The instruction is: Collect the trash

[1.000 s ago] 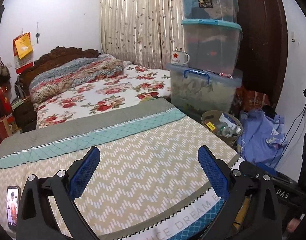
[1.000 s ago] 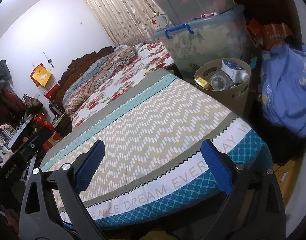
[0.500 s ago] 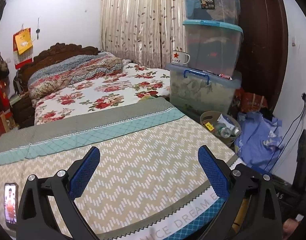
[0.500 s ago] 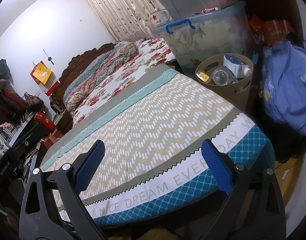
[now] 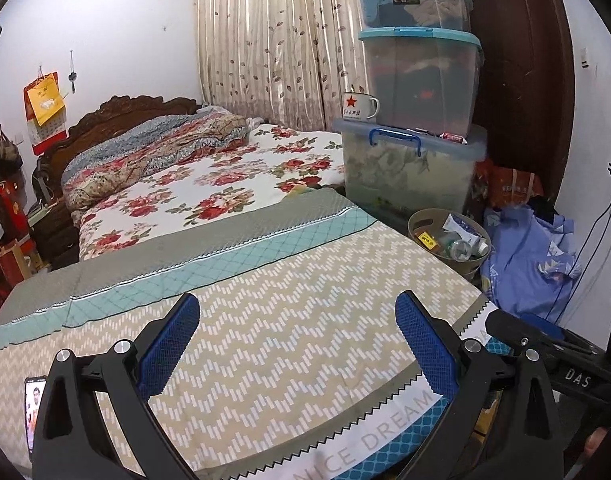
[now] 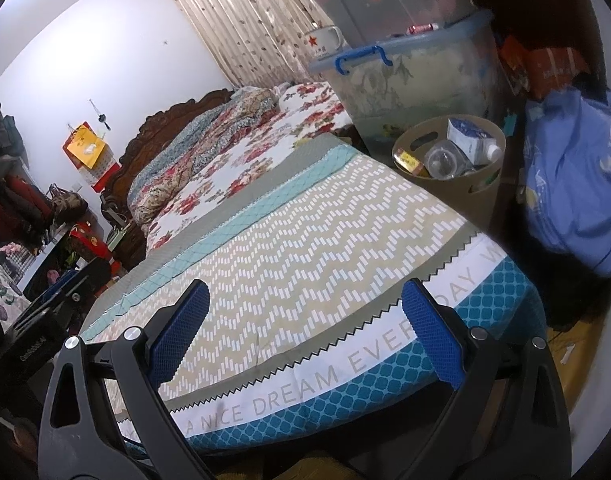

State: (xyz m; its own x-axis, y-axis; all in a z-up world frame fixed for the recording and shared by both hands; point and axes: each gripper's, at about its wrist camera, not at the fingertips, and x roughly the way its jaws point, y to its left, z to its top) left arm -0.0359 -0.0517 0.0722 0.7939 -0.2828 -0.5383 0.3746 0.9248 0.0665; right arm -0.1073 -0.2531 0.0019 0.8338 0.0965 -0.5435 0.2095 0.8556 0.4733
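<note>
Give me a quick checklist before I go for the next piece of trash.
1. Left hand-held gripper open, nothing held: ok.
2. Right hand-held gripper open, nothing held: ok.
3. Trash basket upright beside the bed: ok.
4. Room left in the basket: cannot tell; a bottle and a carton sit near the rim.
5. Loose trash on the blanket: none seen.
6. Phone lies at the blanket's edge; leave it.
</note>
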